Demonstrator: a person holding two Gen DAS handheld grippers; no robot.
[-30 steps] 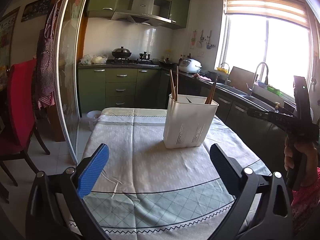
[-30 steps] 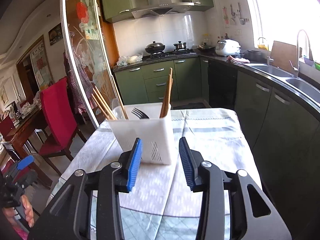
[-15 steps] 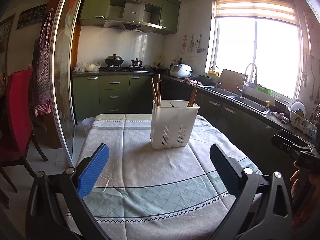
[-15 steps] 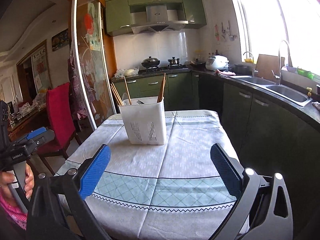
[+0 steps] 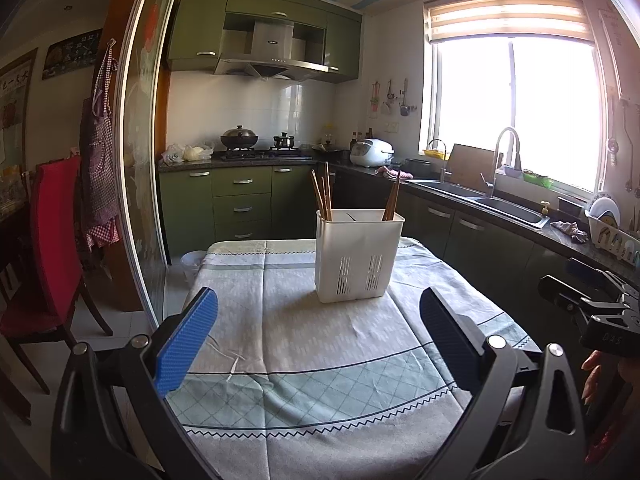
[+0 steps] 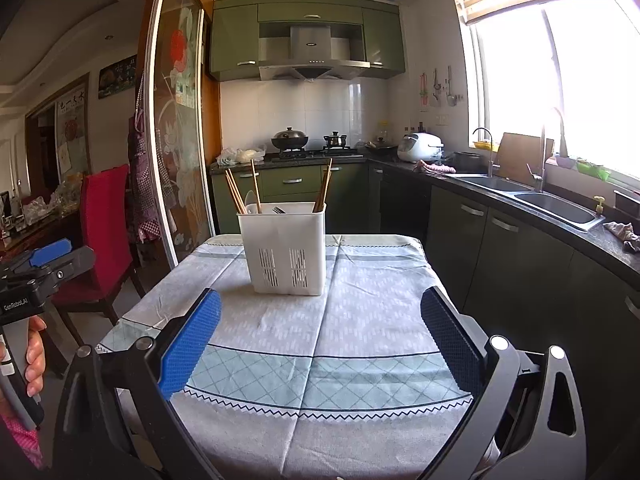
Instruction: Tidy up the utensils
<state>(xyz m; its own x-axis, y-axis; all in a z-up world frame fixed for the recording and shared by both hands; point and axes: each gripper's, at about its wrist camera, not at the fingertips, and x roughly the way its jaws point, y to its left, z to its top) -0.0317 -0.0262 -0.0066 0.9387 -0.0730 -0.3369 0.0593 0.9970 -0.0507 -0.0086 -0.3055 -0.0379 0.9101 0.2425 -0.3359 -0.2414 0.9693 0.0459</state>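
Note:
A white slotted utensil holder point(image 5: 359, 256) stands upright on the clothed table point(image 5: 304, 344); it also shows in the right wrist view point(image 6: 285, 250). Wooden chopsticks point(image 5: 322, 194) lean in its left and right compartments point(image 6: 323, 188). A fork point(image 6: 279, 210) and a white spoon point(image 6: 249, 201) poke out inside. My left gripper point(image 5: 318, 330) is open and empty, held back near the table's front edge. My right gripper point(image 6: 320, 334) is open and empty, also back from the holder.
A red chair point(image 5: 52, 240) stands left of the table beside a glass sliding door point(image 5: 144, 184). Green cabinets and a counter with a sink point(image 5: 480, 200) run along the right. The other gripper shows at each view's edge point(image 6: 36, 276).
Both grippers have pulled back and up from the holder. The right gripper's jaws have opened wide. The holder looks smaller and farther away.

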